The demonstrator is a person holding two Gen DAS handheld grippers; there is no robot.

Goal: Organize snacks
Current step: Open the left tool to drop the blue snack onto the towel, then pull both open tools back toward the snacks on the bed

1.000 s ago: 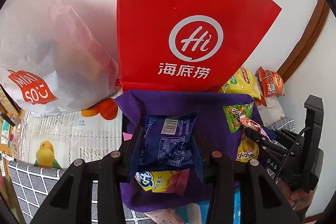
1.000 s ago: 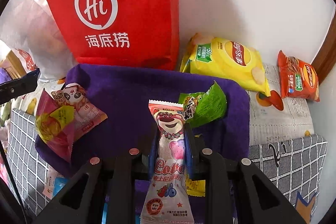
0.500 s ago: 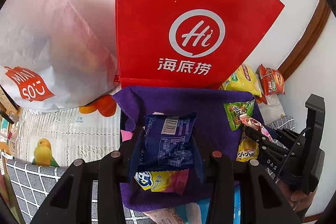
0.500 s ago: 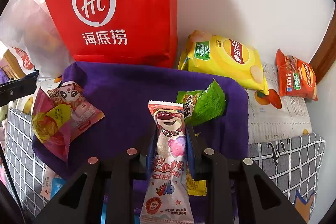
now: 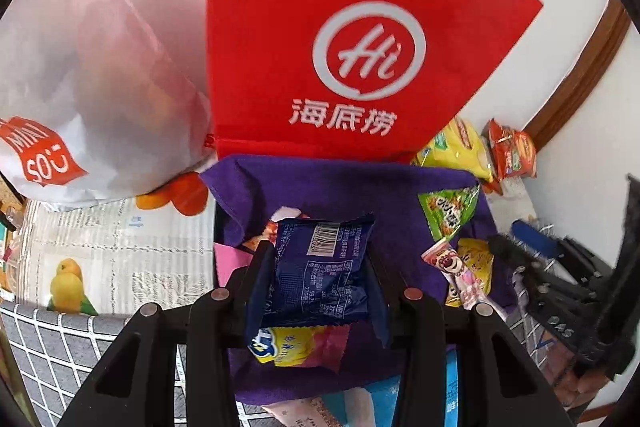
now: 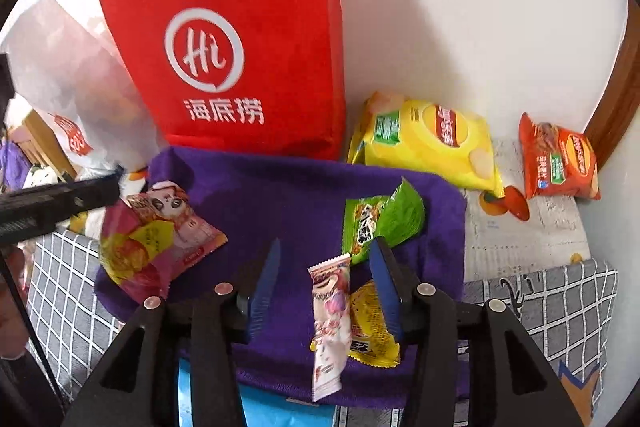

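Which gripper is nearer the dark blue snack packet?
Left. The left gripper is shut on the dark blue snack packet; the right gripper, its jaws just opened, stands over the pink packet.

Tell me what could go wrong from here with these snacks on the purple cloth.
The pink bear snack stick sits loose between the right hand-held gripper's just-opened jaws, overhanging the purple cloth's near edge; it could slide off. The left hand-held gripper pinches the blue packet hard enough to crumple it; the contents might get crushed.
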